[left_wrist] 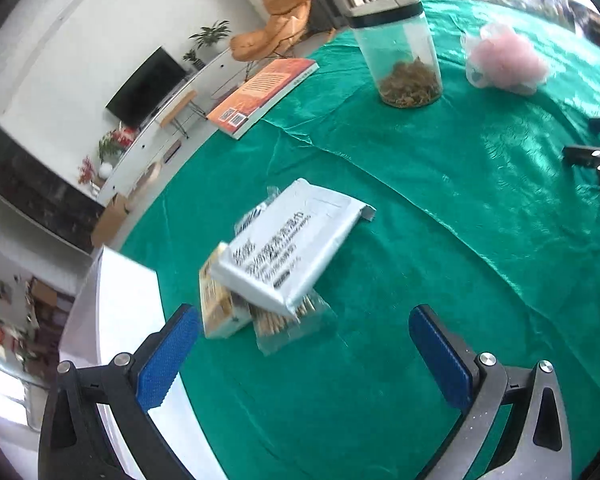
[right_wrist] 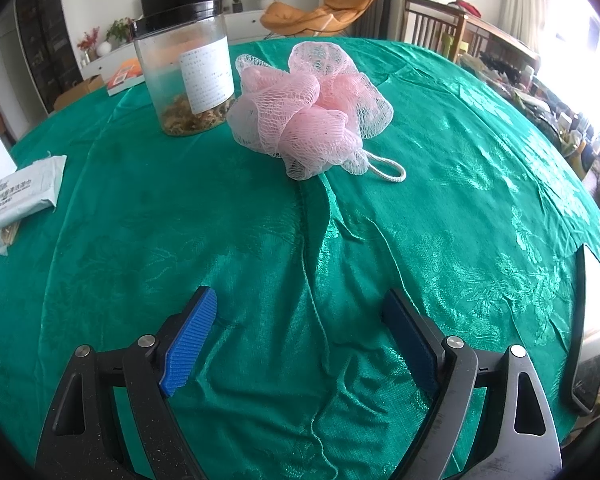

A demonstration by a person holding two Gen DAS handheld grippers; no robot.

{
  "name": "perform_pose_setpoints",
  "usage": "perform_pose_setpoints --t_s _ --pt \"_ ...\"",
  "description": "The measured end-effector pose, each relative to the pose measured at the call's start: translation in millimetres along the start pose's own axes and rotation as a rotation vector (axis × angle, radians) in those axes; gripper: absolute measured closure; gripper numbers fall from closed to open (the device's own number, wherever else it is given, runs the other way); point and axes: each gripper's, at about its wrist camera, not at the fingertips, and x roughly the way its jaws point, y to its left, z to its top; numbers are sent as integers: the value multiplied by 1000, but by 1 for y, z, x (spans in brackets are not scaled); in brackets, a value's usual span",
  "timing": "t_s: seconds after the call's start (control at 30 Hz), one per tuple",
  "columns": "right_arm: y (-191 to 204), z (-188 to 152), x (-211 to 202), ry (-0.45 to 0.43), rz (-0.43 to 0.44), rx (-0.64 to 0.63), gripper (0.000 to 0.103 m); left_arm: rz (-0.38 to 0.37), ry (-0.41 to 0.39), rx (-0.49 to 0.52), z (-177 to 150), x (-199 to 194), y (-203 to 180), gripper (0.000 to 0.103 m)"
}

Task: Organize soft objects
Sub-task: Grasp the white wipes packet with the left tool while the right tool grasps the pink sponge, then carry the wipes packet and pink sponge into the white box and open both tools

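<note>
Green satin cloth [right_wrist: 440, 184] covers the desk, and both grippers hover above it with nothing between their blue pads. The right gripper [right_wrist: 300, 340] is spread wide and aimed straight at the pink mesh bath sponge [right_wrist: 312, 108], which sits just beside the clear plastic jar with a black lid [right_wrist: 184, 76]; its white cord loop [right_wrist: 388, 170] trails toward the camera, probably the easiest place to approach. The left gripper [left_wrist: 304, 360] is likewise released, facing the white soft wipes packet [left_wrist: 296, 240] that lies tilted across a clear bag of wooden sticks [left_wrist: 288, 324] and a small yellow box [left_wrist: 220, 308], so lifting it may disturb them.
</note>
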Motion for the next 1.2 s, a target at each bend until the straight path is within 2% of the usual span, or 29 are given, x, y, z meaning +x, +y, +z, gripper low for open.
perform_pose_setpoints --t_s 0.17,0.27,0.3,0.33,0.37,0.53,0.63,0.7,0.77,0.8,0.83,0.87,0.9,0.97,1.03,1.07,1.1,1.13,1.2 --pt "1 0 0 1 0 0 15 52 69 127 37 51 13 0" --pt "1 0 1 1 2 -3 15 4 130 118 42 80 17 0" --pt "1 1 1 2 3 -5 15 -25 150 113 42 86 17 3" --pt "1 1 2 4 5 -6 15 -52 131 90 42 84 19 11" --pt "1 2 2 7 7 -8 15 -78 122 54 44 81 23 25" --pt "-1 6 4 40 17 -15 15 -302 129 -242 39 62 37 34" --pt "-4 8 3 76 47 -29 15 -385 109 -317 30 47 22 34" --pt "-13 8 -1 80 101 9 15 -378 104 -323 24 45 8 32" --pt "-29 7 -8 62 182 104 16 -327 98 -284 22 45 -14 30" --pt "-38 7 -12 48 208 154 16 -298 97 -252 21 47 -22 23" --pt "-47 7 -17 25 211 198 16 -265 81 -230 20 46 -29 20" --pt "-55 9 -22 -6 202 233 16 -230 48 -220 20 43 -30 9" --pt "-61 14 -26 -42 193 259 16 -216 44 -202 19 44 -32 4" --pt "-64 35 -24 -86 199 272 16 -212 25 -194 18 43 -33 4" --pt "-54 64 -13 -91 195 218 16 -218 27 -206 19 43 -32 5" --pt "-45 79 -5 -94 182 175 16 -237 30 -224 17 41 -31 12" --pt "-37 92 6 -90 161 127 16 -281 27 -253 15 41 -28 32" --pt "-28 102 20 -69 143 79 16 -294 30 -283 14 41 -26 32" --pt "-20 110 52 0 141 27 19 -275 31 -301 13 41 -25 36"
